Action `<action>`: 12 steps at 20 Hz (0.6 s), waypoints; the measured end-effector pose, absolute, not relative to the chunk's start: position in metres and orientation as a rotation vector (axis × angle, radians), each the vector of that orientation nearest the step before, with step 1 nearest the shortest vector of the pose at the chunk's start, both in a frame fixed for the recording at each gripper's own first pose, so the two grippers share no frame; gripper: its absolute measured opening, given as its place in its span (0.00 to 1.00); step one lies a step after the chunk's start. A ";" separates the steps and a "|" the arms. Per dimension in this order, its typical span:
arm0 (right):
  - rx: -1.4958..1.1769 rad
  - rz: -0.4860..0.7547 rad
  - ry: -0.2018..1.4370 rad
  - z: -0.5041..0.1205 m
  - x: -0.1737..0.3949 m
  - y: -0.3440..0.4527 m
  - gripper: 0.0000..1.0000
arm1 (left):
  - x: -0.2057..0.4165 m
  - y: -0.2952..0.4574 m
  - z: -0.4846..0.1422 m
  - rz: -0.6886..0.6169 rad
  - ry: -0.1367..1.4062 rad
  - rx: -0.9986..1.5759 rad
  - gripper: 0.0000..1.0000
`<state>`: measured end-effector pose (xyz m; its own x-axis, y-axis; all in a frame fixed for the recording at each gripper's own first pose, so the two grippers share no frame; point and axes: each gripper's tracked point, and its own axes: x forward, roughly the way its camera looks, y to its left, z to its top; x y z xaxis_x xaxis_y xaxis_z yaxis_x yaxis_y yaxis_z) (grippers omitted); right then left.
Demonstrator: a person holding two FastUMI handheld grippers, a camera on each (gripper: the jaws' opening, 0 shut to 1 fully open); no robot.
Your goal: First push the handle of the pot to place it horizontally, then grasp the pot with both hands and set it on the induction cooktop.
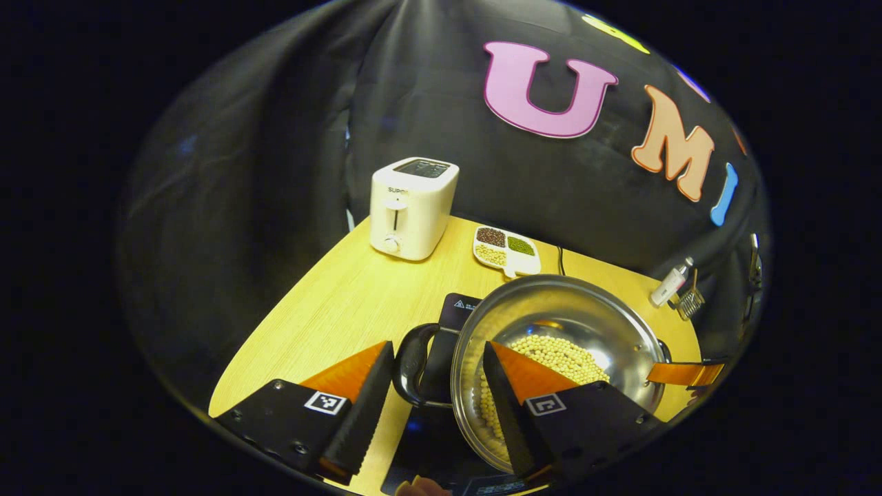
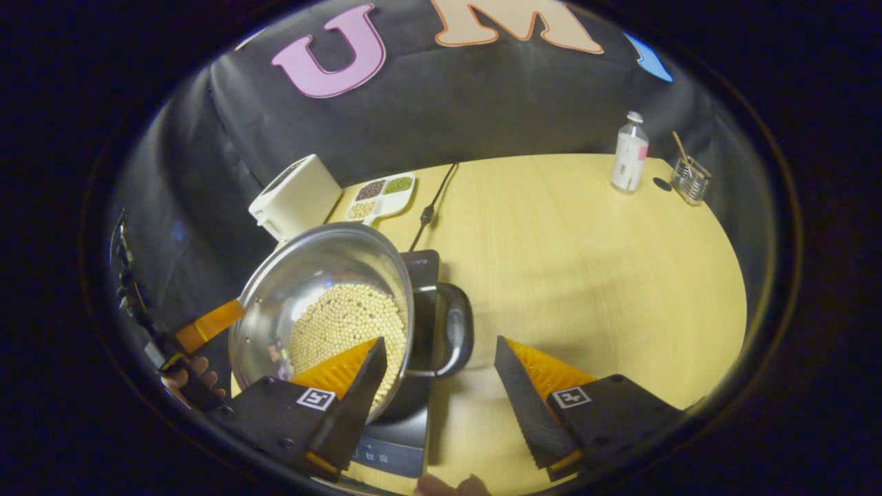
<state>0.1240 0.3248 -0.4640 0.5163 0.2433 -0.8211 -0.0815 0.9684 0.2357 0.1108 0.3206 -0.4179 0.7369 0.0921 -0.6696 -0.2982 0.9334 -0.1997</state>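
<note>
A steel pot (image 1: 551, 310) with pale beans in it sits on the black induction cooktop (image 1: 457, 310). My left gripper (image 1: 437, 348) is open, its fingers straddling the pot's black loop handle (image 1: 412, 365) and the near rim without pressing on them. In the right gripper view the pot (image 2: 310, 275) rests on the cooktop (image 2: 394, 448), and my right gripper (image 2: 441, 344) is open around the other black handle (image 2: 453, 329). The far gripper's finger (image 1: 683, 373) shows beyond the pot in the left gripper view; likewise the left one (image 2: 207, 324), with a hand (image 2: 193, 377), in the right gripper view.
A white toaster (image 1: 412, 207) and a divided dish of beans (image 1: 506, 249) stand at the back of the wooden table (image 2: 586, 262). A power cord (image 2: 431, 200) runs to the cooktop. A bottle (image 2: 630, 153) and a small glass holder (image 2: 689, 178) stand at the far right corner.
</note>
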 end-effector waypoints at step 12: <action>0.226 0.296 0.856 -0.405 0.063 0.222 0.94 | 0.011 0.257 -0.297 0.341 0.546 -0.179 0.83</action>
<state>0.0631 0.2222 -0.4046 0.6190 0.3450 -0.7056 -0.1653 0.9355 0.3124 0.0114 0.2573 -0.2969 0.8005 0.2696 -0.5353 -0.3635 0.9285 -0.0760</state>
